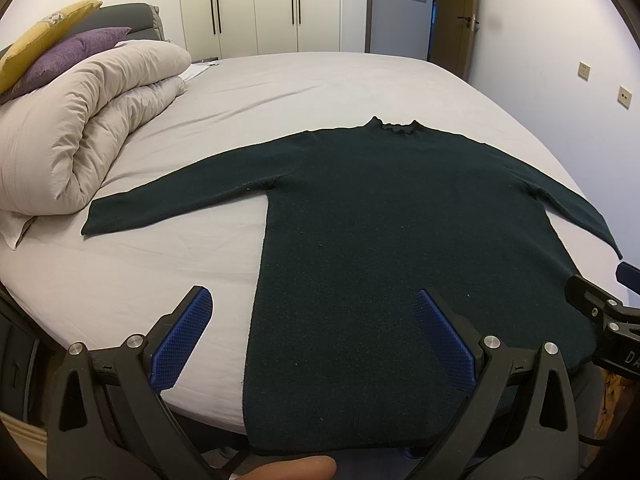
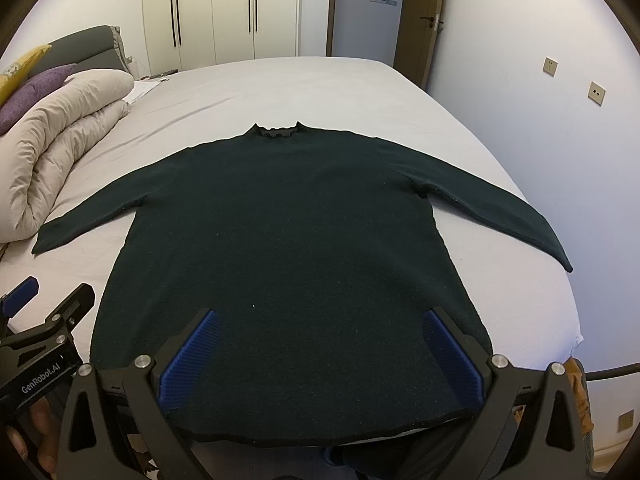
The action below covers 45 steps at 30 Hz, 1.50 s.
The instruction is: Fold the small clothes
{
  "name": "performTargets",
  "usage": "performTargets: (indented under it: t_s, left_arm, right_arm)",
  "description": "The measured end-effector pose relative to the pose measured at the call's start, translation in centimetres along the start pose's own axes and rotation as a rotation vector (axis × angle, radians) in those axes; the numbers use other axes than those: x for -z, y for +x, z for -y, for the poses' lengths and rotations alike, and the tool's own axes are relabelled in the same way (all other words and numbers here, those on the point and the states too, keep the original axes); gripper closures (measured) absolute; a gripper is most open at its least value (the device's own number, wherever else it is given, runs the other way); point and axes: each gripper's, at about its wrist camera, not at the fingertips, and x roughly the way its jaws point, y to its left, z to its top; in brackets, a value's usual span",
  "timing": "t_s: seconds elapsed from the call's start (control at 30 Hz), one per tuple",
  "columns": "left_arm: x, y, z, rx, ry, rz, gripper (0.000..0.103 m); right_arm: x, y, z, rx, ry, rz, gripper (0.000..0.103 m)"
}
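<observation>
A dark green long-sleeved sweater (image 1: 380, 220) lies flat on the bed, collar at the far side, both sleeves spread out, hem at the near edge. It also shows in the right wrist view (image 2: 288, 220). My left gripper (image 1: 314, 300) is open and empty, hovering over the sweater's lower left edge. My right gripper (image 2: 320, 320) is open and empty, hovering over the sweater's lower right part. The right gripper's body shows at the right edge of the left wrist view (image 1: 608, 312). The left gripper's body shows at the left edge of the right wrist view (image 2: 44, 328).
The bed has a pale lilac sheet (image 1: 304, 84). A rolled beige duvet (image 1: 80, 128) with purple and yellow pillows (image 1: 68, 52) sits at the left. Wardrobes (image 1: 260, 4) and a doorway stand behind. A wall (image 2: 540, 120) runs close along the bed's right side.
</observation>
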Motion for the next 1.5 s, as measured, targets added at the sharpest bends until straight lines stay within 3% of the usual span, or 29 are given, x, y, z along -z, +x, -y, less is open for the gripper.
performTargets:
  t_s: [1.5]
  left_arm:
    - [0.54, 0.6, -0.32, 0.035, -0.013, -0.009, 0.0]
  right_arm:
    - [0.02, 0.16, -0.09, 0.001, -0.004, -0.003, 0.0]
